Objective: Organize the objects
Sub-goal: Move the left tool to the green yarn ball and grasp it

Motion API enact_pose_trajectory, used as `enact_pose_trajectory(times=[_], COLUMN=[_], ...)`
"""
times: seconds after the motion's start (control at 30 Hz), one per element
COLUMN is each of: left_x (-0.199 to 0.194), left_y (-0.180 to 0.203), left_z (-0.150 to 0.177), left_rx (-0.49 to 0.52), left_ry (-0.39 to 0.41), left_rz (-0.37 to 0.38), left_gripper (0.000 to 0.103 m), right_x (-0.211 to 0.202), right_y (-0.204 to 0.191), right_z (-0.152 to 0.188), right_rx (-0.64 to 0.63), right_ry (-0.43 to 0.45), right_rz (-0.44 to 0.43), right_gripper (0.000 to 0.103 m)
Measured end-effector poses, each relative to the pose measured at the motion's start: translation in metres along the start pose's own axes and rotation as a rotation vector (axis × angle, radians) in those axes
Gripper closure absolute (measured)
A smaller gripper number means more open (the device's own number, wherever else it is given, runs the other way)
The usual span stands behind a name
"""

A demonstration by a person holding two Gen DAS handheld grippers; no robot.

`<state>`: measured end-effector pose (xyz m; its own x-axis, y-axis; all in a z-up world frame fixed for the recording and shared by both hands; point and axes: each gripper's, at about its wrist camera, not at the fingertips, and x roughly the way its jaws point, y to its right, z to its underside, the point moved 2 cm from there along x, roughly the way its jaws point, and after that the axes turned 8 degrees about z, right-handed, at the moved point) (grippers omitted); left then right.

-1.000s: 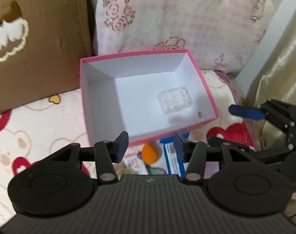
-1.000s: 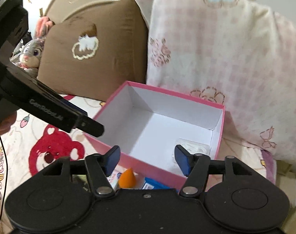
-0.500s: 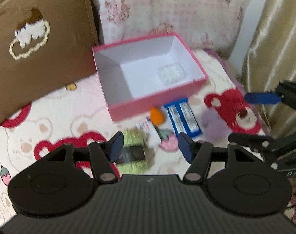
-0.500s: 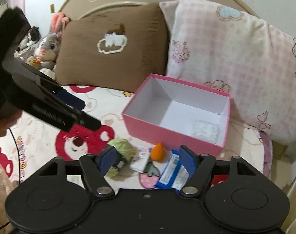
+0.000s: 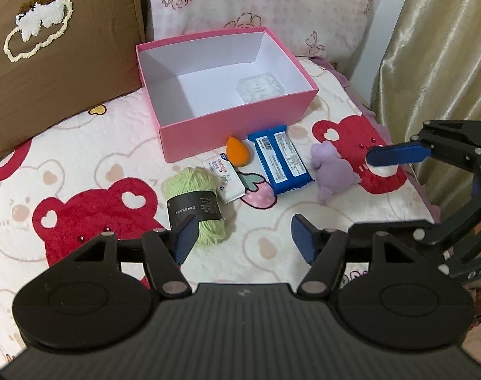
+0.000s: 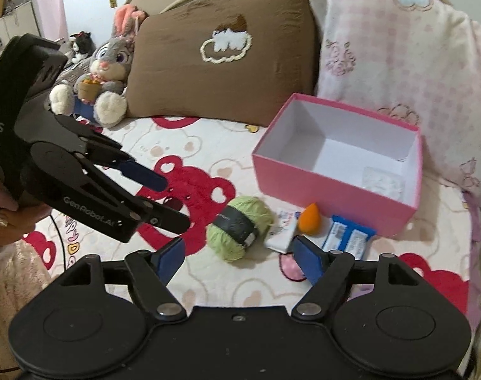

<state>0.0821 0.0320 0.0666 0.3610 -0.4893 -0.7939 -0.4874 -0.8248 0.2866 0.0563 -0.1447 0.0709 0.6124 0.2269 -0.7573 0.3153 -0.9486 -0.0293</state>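
Left gripper: the left gripper is hovering above the bedspread with its blue pads spread wide apart and nothing between them; its left pad is lying just over the near end of the yarn in the left wrist view
Right gripper: the right gripper is hanging above the near right of the bed, jaws parted and gripping nothing; in the left wrist view it is showing at the right edge, one blue finger reaching over a red bear print
Box: the pink box is sitting open at the far side, against the brown pillow and the pink checked pillow
Clear case: a small clear plastic case is lying inside the box, toward its right side
Yarn: the green yarn ball with a dark band is resting near and left of the box
Row in front of the box: a white packet is lying just right of the yarn, an orange sponge is sitting at the packet's far end close to the box wall, and a blue packet is lying to the right
Purple toy: a small purple plush is lying right of the blue packet, outside the box
Far left: a grey rabbit plush is sitting beside the brown pillow
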Motion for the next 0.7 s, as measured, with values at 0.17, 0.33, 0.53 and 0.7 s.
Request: enact_pose_trajectory(times=[0.17,0.33,0.53,0.7], left_x=[0.011,0.026,0.045,0.059], left_y=[-0.014,-0.031,-0.051,-0.070], left_z=[0.006,0.011,0.018,0.024], left_rx=[-0.033,-0.049,-0.088,-0.131], left_ry=[-0.017,0.000,0.027,0.051], left_rz=[0.023,0.032,0.057,0.087], left_gripper=[0.038,0.033,0.033,0.031], right_x=[0.021,0.045,0.078,0.094], right_y=[-0.009,-0.017,-0.028,-0.034], right_z=[0.006,0.012,0.014,0.015], right_rx=[0.001,0.008,0.005,0.036], right_ry=[-0.052,-0.087,-0.121,-0.094], right_rz=[-0.036,-0.079,-0.054,-0.075], right_gripper=[0.021,0.017,0.015,0.014])
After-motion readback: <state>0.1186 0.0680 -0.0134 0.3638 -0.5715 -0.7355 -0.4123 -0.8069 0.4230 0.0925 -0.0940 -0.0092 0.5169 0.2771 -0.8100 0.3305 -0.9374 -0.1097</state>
